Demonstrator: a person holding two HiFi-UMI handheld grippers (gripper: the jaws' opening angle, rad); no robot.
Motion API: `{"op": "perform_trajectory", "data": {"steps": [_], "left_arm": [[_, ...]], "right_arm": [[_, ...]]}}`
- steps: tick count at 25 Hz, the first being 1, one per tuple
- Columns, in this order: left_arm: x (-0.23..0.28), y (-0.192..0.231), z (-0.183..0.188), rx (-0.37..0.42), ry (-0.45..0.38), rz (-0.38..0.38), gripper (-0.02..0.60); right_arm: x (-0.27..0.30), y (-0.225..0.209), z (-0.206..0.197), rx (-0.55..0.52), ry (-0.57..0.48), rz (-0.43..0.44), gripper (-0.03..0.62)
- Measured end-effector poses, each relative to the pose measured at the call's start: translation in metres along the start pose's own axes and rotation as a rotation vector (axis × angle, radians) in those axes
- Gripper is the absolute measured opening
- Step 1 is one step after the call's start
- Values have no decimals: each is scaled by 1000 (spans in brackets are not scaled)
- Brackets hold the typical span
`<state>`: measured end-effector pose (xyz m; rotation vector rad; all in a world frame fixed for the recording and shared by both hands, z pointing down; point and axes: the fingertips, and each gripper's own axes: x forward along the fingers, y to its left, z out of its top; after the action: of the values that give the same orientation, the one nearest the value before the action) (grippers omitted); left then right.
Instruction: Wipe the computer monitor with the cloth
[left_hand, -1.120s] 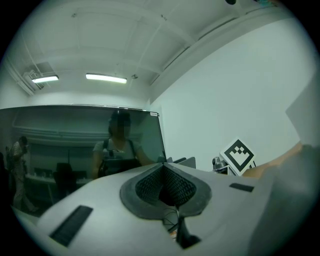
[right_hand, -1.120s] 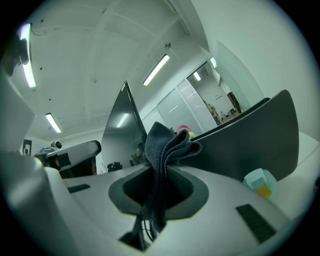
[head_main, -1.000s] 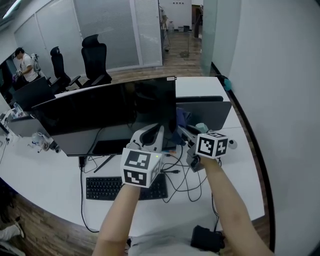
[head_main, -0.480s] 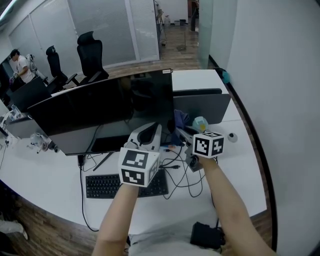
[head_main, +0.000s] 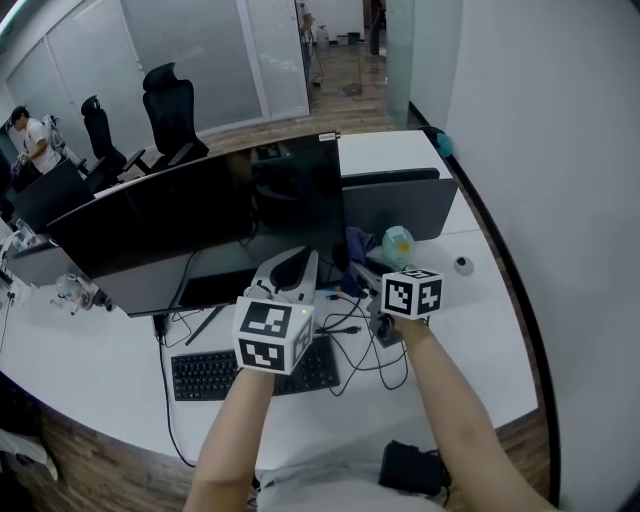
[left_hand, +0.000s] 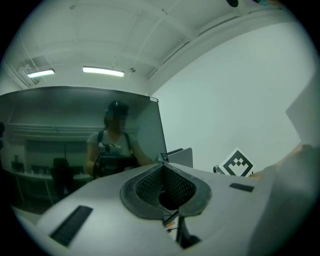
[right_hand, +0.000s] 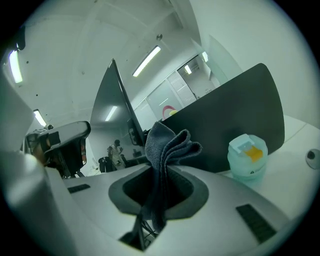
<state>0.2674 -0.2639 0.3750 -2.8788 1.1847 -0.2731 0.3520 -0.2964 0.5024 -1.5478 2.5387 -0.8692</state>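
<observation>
The right gripper (right_hand: 159, 172) is pinching a folded grey cloth (right_hand: 170, 145) between its jaws, the folds sticking up above them; a pale teal container (right_hand: 247, 157) is standing to the right on the white desk (right_hand: 295, 132), before a dark panel (right_hand: 225, 110).

Open-plan office: curved white table (head_main: 480, 335) carrying a wide monitor (head_main: 210, 225), keyboard (head_main: 250, 368) and cables (head_main: 372, 362); black swivel chairs (head_main: 170, 105) behind; glass partitions (head_main: 190, 40) with blinds.

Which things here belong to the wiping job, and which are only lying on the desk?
For the job: monitor, cloth, right gripper shut on the cloth.
Just lying about: keyboard, cables, teal canister.
</observation>
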Motion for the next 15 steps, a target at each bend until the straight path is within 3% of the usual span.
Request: {"op": "perform_trajectory", "data": {"steps": [15], "left_arm": [[-8,8,-11,-6,16,-37,8]], "right_arm": [[-2,-13,-27,45,10,-91,66]]}}
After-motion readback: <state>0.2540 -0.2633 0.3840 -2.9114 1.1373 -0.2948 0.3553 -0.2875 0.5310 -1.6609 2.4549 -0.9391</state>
